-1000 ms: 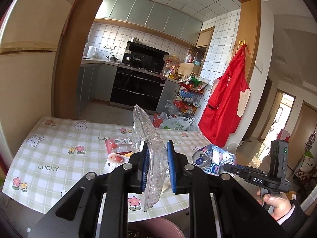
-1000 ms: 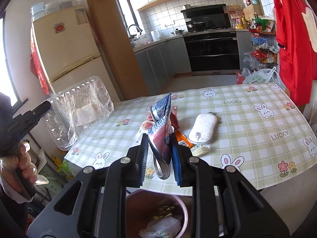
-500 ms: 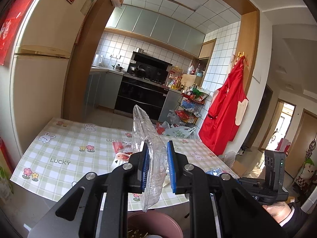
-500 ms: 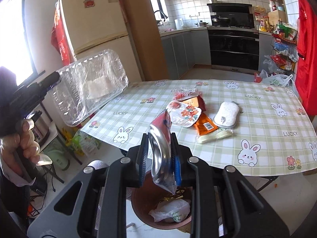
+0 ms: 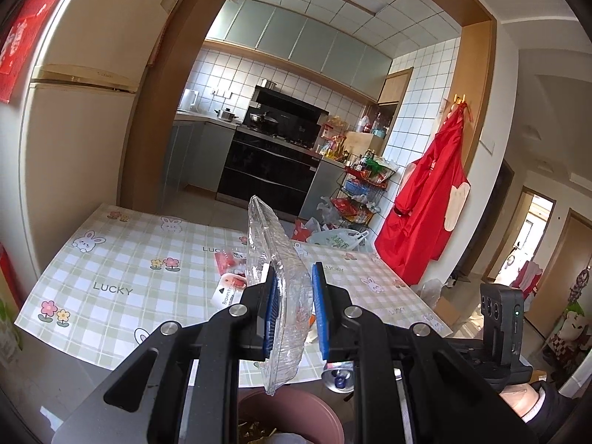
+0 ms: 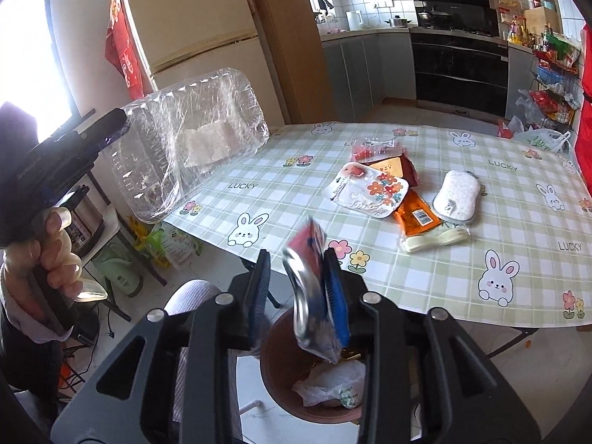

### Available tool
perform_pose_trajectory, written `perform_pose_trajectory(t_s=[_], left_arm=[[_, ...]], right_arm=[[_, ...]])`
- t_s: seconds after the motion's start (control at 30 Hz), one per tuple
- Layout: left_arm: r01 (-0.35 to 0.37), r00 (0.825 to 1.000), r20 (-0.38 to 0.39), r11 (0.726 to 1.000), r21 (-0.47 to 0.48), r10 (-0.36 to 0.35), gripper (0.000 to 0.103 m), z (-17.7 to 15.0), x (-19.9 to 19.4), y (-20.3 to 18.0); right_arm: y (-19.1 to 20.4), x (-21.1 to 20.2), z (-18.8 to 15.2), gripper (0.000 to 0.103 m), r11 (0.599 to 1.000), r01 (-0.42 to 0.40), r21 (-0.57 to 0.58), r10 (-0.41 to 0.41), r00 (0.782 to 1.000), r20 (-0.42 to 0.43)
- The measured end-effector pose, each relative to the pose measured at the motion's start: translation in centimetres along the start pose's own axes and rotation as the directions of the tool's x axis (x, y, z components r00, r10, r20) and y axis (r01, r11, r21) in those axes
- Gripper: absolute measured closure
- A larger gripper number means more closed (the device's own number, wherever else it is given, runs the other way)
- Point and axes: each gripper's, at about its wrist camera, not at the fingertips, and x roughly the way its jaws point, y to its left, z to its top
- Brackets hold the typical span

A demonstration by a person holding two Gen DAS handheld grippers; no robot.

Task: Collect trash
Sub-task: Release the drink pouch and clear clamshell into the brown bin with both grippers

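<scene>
My left gripper (image 5: 294,307) is shut on a clear plastic food tray (image 5: 277,277), held on edge above the brown bin (image 5: 296,416). The tray also shows in the right wrist view (image 6: 188,148). My right gripper (image 6: 298,288) has its jaws apart. A crushed drink can (image 6: 314,288) leans against the right pad, blurred, directly over the brown bin (image 6: 281,377). The can also shows in the left wrist view (image 5: 338,375) just above the bin's rim. The bin holds a crumpled plastic bag (image 6: 329,384).
The table (image 6: 425,277) has a green checked cloth and still bears several wrappers (image 6: 373,188), an orange packet (image 6: 418,218) and a white sponge (image 6: 457,196). A fridge (image 6: 207,37) stands to the left. A red apron (image 5: 425,207) hangs on the right wall.
Both grippers drew back from the table to over the bin. The right gripper's jaws have parted and the can has slipped loose. The left gripper still holds the tray.
</scene>
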Motion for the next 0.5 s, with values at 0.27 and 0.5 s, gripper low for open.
perform_pose_trajectory(t_s=[0.27, 0.5], left_arm=[[0.01, 1.0, -0.024, 1.0, 0.004, -0.01, 0.086, -0.5, 0.6, 0.0], [0.063, 0.995, -0.076, 0.998, 0.022, -0.061, 0.086, -1.2, 0.5, -1.3]], right_arm=[[-0.6, -1.3, 0.7, 0.04, 0.998, 0.063, 0.012, -0.063, 0.996, 0.058], [-1.5, -5.3, 1.8, 0.006, 0.982, 0.184, 0.039, -0.188, 0.963, 0.195]])
